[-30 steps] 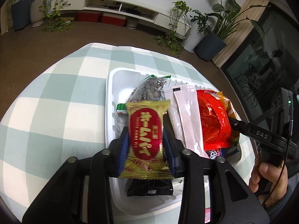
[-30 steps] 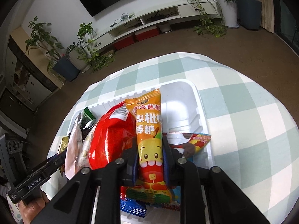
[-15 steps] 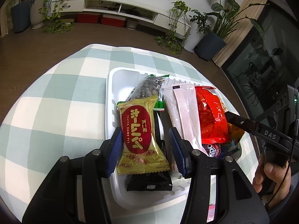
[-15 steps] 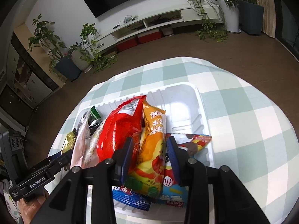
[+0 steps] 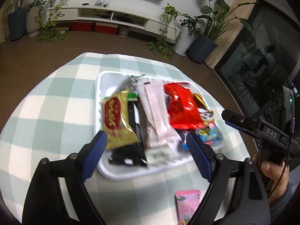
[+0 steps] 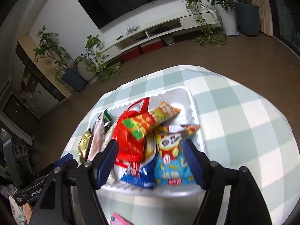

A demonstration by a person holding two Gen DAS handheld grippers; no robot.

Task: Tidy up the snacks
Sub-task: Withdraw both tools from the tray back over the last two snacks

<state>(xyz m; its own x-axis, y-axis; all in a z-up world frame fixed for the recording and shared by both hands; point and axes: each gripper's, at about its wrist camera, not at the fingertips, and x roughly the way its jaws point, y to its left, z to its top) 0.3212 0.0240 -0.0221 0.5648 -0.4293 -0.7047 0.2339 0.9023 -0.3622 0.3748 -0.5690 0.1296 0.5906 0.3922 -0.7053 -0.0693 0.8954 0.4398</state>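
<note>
Lying packed in the white tray (image 5: 101, 86) on the checked tablecloth (image 5: 56, 97): gold pie packet (image 5: 117, 119) at the left, pale sachet (image 5: 155, 110) in the middle, red bag (image 5: 182, 108) right of it. Resting across the red bag, the orange packet (image 6: 150, 121). Lying near, off the tray: a pink packet (image 5: 188, 204). Hovering released, nothing between the pads: left gripper (image 5: 147, 147), right gripper (image 6: 151, 154).

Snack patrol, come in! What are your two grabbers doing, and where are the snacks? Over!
Left gripper open, holding nothing. Right gripper open, holding nothing. Snacks piled in white tray, gold pie packet at its left edge. Pink packet outside tray, on tablecloth.
</note>
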